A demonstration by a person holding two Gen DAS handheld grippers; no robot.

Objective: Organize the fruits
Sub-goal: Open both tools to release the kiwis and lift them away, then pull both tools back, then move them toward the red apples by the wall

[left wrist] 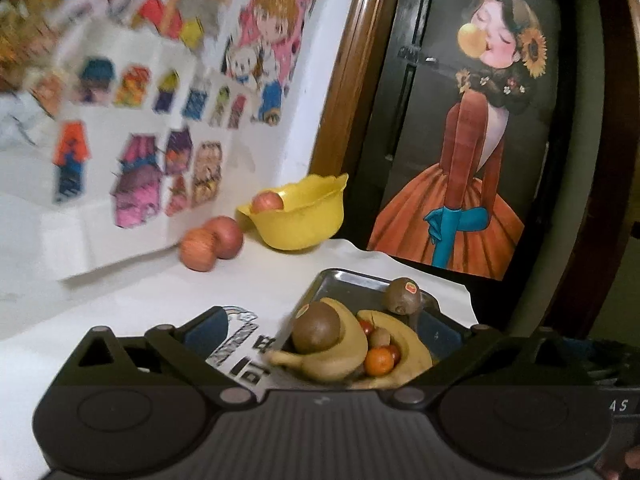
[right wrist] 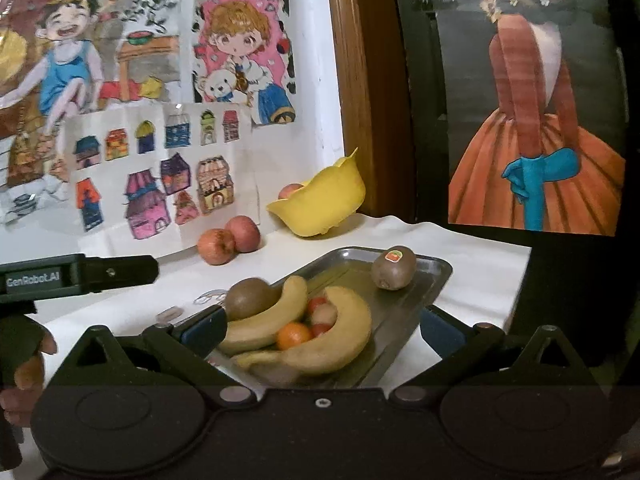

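My right tool [right wrist: 320, 330] gapes wide over the metal tray [right wrist: 434, 270] — closing carelessly, I'd bruise a banana [right wrist: 340, 344] or roll the kiwi [right wrist: 248, 298] off.

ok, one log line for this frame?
left gripper: open, empty | right gripper: open, empty | tray: bananas, kiwis | bowl: one apple

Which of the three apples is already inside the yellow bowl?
The apple peeking over the yellow bowl's rim, at the back by the wall. The other two apples sit side by side on the white cloth, left of the bowl.
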